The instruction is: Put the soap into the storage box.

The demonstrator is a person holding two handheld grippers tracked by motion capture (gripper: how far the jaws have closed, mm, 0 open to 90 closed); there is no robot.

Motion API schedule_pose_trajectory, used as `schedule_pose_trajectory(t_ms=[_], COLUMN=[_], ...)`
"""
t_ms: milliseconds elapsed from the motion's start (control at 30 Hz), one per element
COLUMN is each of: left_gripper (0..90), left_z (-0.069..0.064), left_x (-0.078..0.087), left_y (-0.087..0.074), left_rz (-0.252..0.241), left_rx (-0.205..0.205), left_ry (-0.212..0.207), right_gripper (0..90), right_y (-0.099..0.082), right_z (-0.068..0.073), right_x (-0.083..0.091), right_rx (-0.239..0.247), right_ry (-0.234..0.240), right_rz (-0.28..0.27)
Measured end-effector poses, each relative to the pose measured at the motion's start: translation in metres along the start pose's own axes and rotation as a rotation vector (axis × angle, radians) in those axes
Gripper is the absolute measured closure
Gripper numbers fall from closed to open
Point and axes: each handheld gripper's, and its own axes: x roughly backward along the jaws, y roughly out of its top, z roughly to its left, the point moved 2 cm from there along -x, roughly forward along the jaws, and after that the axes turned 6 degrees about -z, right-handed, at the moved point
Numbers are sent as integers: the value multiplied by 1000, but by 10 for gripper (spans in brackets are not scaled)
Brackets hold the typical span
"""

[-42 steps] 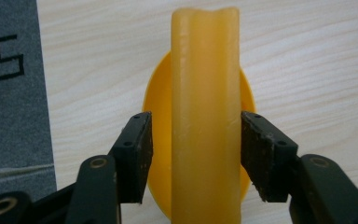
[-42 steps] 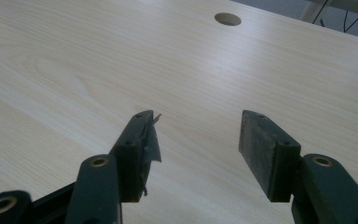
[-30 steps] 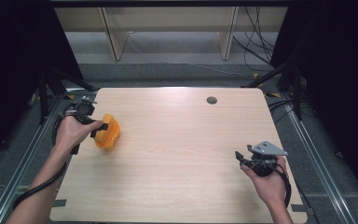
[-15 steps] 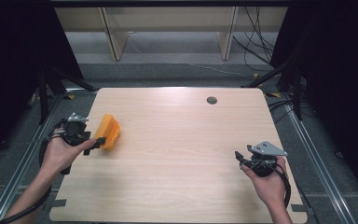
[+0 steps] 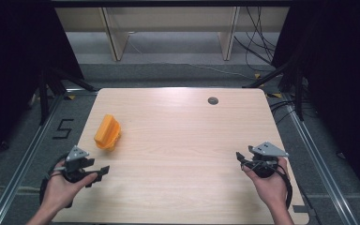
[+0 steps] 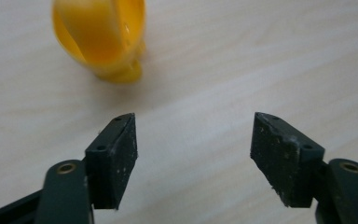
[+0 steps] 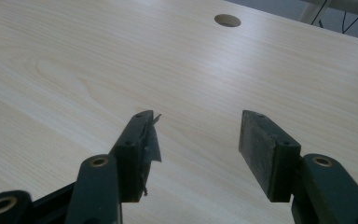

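The table (image 5: 187,140) is pale wood with a fine straight grain. The cup (image 5: 107,132) on it is bright orange-yellow. Both grippers, left (image 5: 97,173) and right (image 5: 240,158), are black, each topped with a grey plate.

We saw the cup (image 5: 107,132) lying on its side on the tabletop (image 5: 183,154), left half. Left tool (image 5: 104,169) sat near the front-left corner, just in front of the cup, apart from it. Right tool (image 5: 242,158) sat front-right, well apart. Cable hole (image 5: 213,100) lay far back, right of centre.
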Motion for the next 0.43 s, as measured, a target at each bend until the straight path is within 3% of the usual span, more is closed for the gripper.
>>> schedule_pose_trajectory(t_ms=[100,233,300,333,433], left_gripper=[339,340,339,339,342], left_z=[-4,-6,-5,-4,-3], left_x=[-11,-21,-23,-23,-22], left_y=[-11,-7,-6,-6,-9], left_rz=[69,49,41,50,72], left_rx=[-13,-4,0,-8,-4], left_ry=[-44,-53,-49,-48,-50], right_gripper=[461,461,461,461,461], right_y=[1,1,1,1,1], right_z=[1,2,6,3,3], right_x=[-1,-3,-2,-3,-3], right_rx=[5,23,-4,32,12], right_ry=[6,11,15,13,21], right_rz=[7,4,16,2,9])
